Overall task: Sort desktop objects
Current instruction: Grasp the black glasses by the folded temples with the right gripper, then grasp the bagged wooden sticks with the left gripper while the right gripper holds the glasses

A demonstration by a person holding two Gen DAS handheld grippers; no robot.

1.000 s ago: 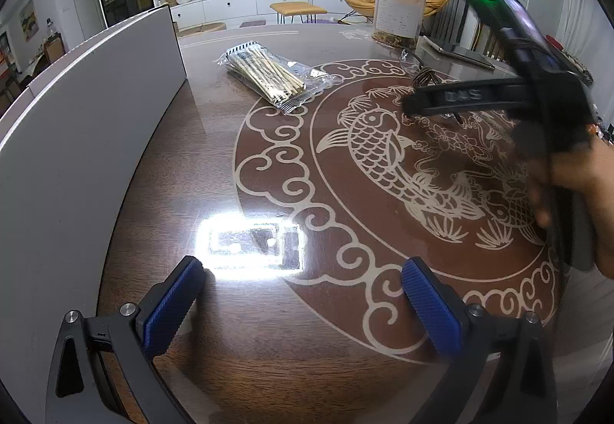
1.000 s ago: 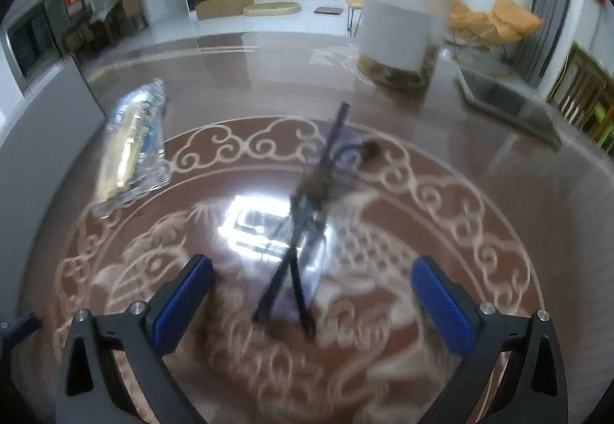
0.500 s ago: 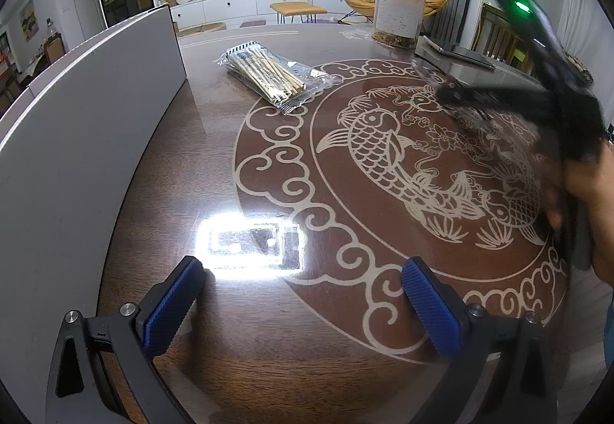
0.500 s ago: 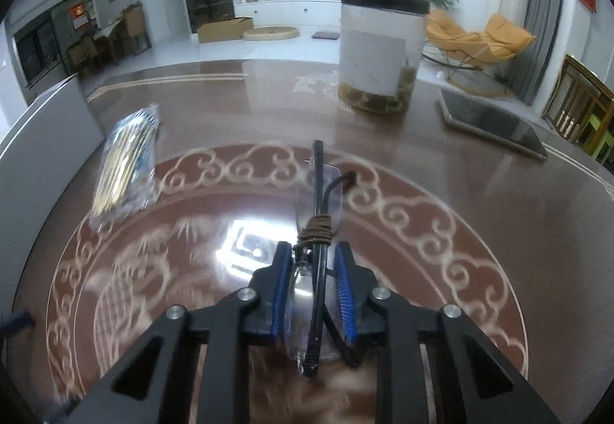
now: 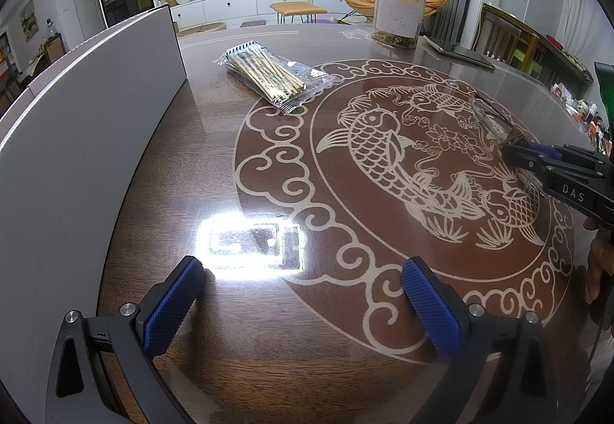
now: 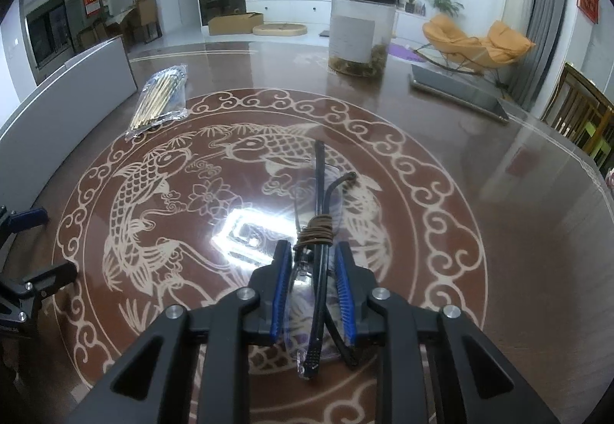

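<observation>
Right gripper [image 6: 312, 286] pinching folded glasses [image 6: 320, 228] between blue pads, raised over table [image 6: 499, 170]. Left gripper [image 5: 303, 303] spread wide, holding nothing, low above tabletop.

Bright, sharp fisheye views with bent, dark-cornered edges; white ceiling-light glare on the glossy table [image 5: 161, 163].
</observation>
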